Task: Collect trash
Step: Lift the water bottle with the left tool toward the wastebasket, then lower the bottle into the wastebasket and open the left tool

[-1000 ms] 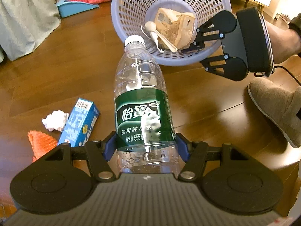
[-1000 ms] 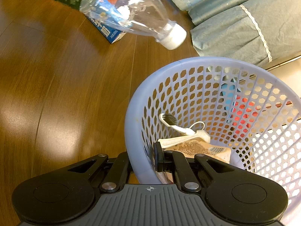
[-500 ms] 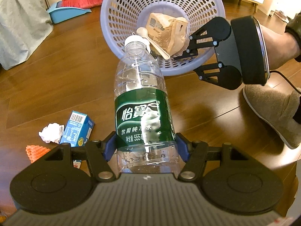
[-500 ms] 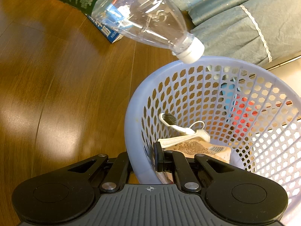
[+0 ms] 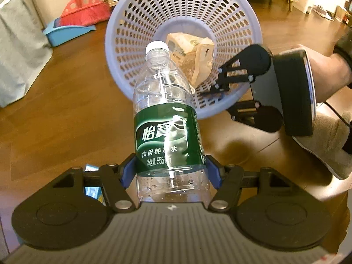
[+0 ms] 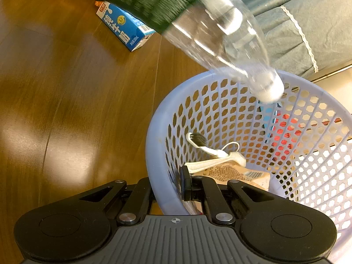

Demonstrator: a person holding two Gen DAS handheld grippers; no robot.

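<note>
My left gripper [image 5: 170, 172] is shut on a clear plastic bottle [image 5: 168, 118] with a green label and a white cap. The bottle's neck points into the mouth of a lavender mesh basket [image 5: 132, 33], which is tilted toward it. My right gripper [image 6: 167, 184] is shut on the basket's rim [image 6: 154, 154] and holds it tilted. In the right wrist view the bottle [image 6: 220, 35] is blurred, and its cap hangs just over the far rim. Inside the basket lie a brown paper bag [image 6: 237, 173], a toothbrush [image 6: 202, 143] and a white strip.
A blue carton [image 6: 123, 28] lies on the wooden floor behind the bottle. A red broom and blue dustpan [image 5: 72, 24] stand at the back left beside grey-green fabric [image 5: 17, 50]. A slippered foot [image 5: 325, 145] rests at the right.
The left gripper has carried the bottle forward, so its cap went from short of the basket to over the rim. The basket has tipped further toward the bottle.
</note>
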